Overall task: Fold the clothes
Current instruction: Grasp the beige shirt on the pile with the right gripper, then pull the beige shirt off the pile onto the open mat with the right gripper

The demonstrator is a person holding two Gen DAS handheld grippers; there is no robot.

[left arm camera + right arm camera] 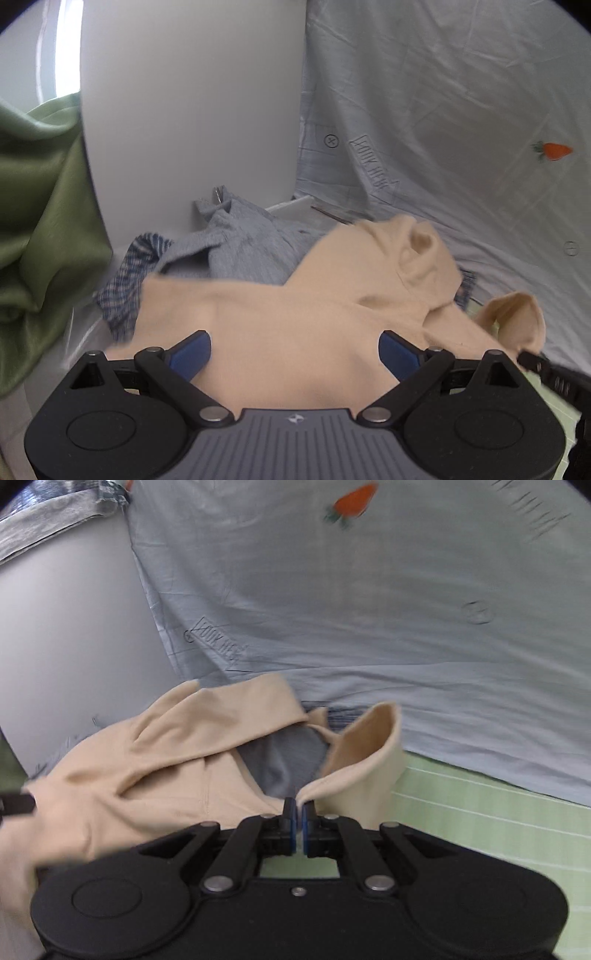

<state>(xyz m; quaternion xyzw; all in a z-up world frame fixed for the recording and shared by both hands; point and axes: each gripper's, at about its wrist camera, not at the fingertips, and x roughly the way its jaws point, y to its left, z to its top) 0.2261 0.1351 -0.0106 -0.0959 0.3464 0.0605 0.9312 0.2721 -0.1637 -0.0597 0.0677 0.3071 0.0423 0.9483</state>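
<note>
A beige knit garment point(280, 325) lies spread in front of me, partly over a pile of blue-grey and checked clothes point(229, 243). My left gripper point(295, 354) is open, its blue pads wide apart, with the beige cloth lying between them. My right gripper point(299, 812) is shut on an edge of the beige garment point(155, 760) near its cuff or hem, which stands up to the right. The right gripper's tip also shows at the right edge of the left wrist view point(532, 360).
A pale grey-blue sheet with a carrot print point(552, 151) hangs behind. A white wall panel point(192, 110) stands at the left with a green curtain point(40, 229) beside it. A light green striped mat point(480, 812) covers the surface at the right.
</note>
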